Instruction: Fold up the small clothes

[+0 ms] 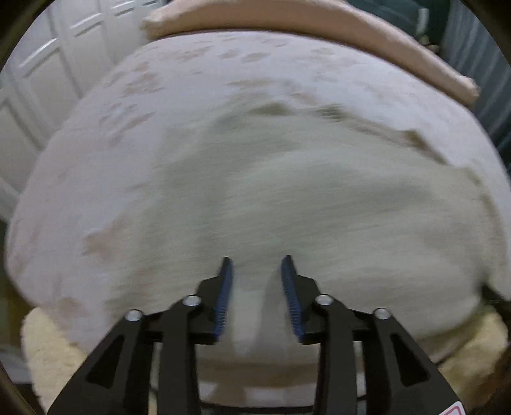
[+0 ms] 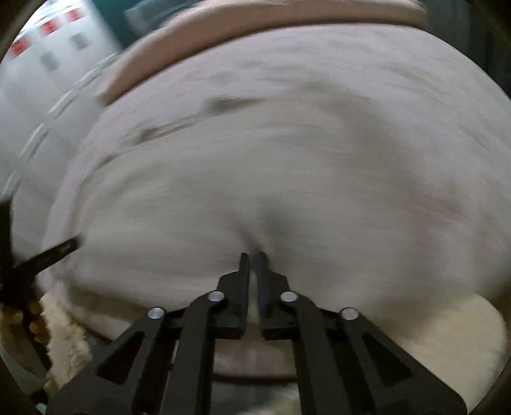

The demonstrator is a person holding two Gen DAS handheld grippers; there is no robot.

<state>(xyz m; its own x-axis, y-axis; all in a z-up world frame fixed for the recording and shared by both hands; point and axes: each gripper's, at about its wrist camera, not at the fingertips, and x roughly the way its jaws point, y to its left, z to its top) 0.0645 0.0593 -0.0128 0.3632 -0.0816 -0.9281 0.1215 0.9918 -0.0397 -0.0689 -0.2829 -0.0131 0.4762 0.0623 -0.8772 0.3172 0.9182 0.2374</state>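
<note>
A pale cream garment [image 1: 319,198] lies spread on a light bed cover with faint paw prints [image 1: 166,79]. Both views are motion blurred. My left gripper [image 1: 257,260] is open, its blue-padded fingers over the garment's near edge, with a fold of cloth rising between them. My right gripper [image 2: 252,255] is shut on a pinch of the same garment [image 2: 287,178], which puckers at its fingertips. The left gripper's finger [image 2: 54,252] shows at the left edge of the right wrist view.
A pinkish folded blanket [image 1: 319,22] lies along the far side of the bed. White panelled doors [image 1: 41,73] stand at the left. A fluffy cream rug [image 1: 48,348] lies below the bed's near edge.
</note>
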